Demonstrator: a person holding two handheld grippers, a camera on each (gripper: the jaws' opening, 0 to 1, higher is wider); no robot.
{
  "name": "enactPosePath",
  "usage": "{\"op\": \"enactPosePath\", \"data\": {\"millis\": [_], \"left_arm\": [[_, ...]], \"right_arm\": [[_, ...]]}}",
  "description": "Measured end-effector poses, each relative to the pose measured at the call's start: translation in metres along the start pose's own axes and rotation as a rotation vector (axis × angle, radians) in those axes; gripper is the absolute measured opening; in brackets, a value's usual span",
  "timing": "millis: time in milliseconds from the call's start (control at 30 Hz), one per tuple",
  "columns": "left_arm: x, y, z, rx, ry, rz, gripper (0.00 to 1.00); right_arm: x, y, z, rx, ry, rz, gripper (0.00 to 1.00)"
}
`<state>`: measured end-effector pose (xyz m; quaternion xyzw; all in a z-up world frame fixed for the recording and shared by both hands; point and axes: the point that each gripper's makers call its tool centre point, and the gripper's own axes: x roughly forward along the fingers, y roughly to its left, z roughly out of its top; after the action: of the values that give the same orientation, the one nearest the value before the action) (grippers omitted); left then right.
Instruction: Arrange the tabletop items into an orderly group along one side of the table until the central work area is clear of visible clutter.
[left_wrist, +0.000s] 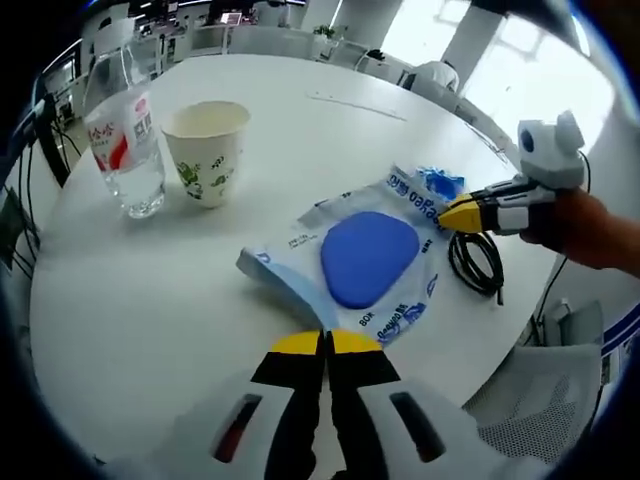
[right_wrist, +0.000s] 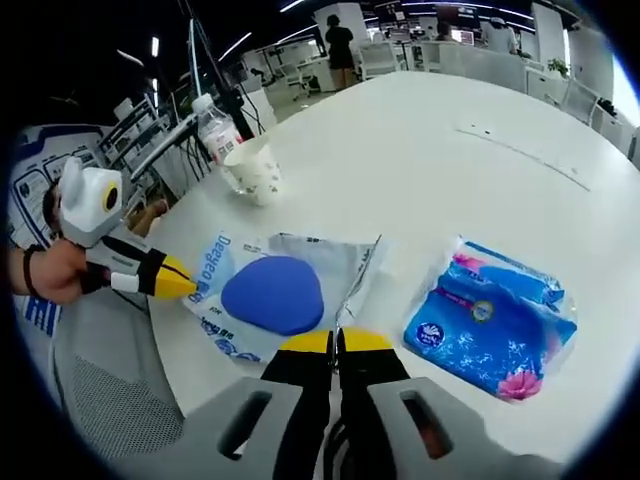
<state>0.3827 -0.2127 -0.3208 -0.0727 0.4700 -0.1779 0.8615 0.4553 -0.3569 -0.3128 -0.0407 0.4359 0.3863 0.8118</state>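
Note:
A white wipes package (left_wrist: 365, 258) with a blue oval lid lies near the round table's edge, also in the right gripper view (right_wrist: 275, 293). My left gripper (left_wrist: 325, 342) is shut on its near edge and shows from the side (right_wrist: 175, 280), held in a hand. My right gripper (right_wrist: 335, 342) is shut on the opposite edge and enters the left gripper view (left_wrist: 458, 214). A blue tissue pack (right_wrist: 490, 325) lies flat just right of the right gripper. Farther off, a clear water bottle (left_wrist: 125, 140) and a paper cup (left_wrist: 208, 150) stand side by side upright.
The white table (left_wrist: 150, 300) stretches away bare behind the items. A coiled black cable (left_wrist: 478, 262) lies by the table's edge under the right gripper. Mesh chairs (right_wrist: 110, 400) stand close to the table's rim. Desks and a person stand far back.

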Motion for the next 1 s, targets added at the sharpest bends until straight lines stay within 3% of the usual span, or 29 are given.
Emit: {"op": "enactPosePath", "data": {"millis": [467,1000], "left_arm": [[0.024,0.014,0.030,-0.066,-0.053,0.025,0.00],[0.044,0.029,0.075,-0.133,-0.142,0.046,0.00]], "right_arm": [[-0.001,-0.024,-0.007,0.149,-0.041,-0.031,0.00],[0.001,-0.034,-0.003,0.179,-0.052,-0.043,0.00]]}}
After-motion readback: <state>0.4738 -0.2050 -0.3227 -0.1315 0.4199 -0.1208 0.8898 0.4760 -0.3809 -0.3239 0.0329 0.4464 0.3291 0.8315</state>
